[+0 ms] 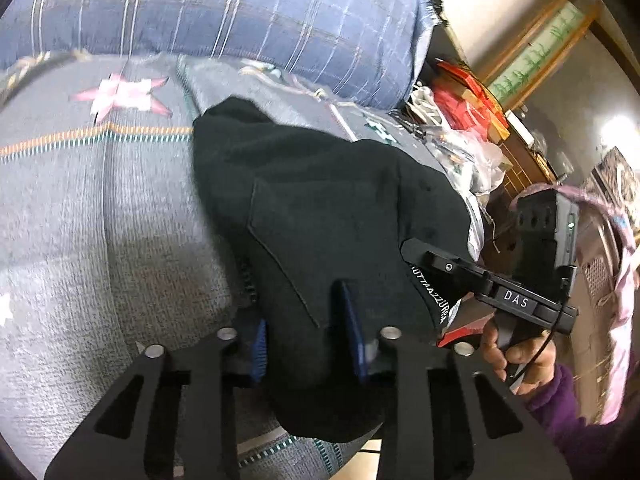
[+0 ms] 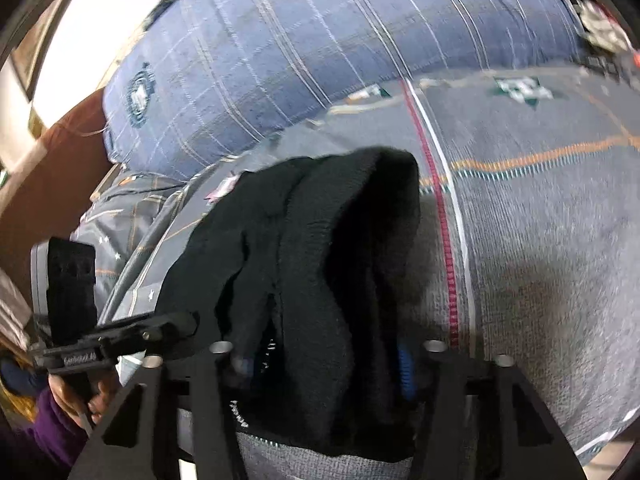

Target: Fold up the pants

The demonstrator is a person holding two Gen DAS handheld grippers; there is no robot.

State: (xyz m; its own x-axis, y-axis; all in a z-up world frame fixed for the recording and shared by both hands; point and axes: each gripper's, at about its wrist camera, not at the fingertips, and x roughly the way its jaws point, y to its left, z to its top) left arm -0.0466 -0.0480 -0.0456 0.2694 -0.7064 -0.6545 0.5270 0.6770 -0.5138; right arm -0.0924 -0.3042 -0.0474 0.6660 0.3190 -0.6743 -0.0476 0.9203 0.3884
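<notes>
The black pants [image 1: 320, 208] lie bunched on a grey patterned bedspread [image 1: 100, 220]. My left gripper [image 1: 308, 340] has its blue-padded fingers closed on the near edge of the pants. My right gripper [image 1: 416, 264] shows at the right of the left wrist view, gripping the waistband with white lettering. In the right wrist view the pants [image 2: 320, 260] hang folded between my right gripper's [image 2: 324, 364] fingers, and my left gripper [image 2: 176, 320] holds the fabric at the left.
A blue plaid pillow [image 1: 240, 8] lies at the head of the bed; it also shows in the right wrist view [image 2: 320, 40]. A cluttered shelf with red boxes and plastic bags [image 1: 460, 112] stands beside the bed. A wooden headboard [image 2: 60, 168] is at the left.
</notes>
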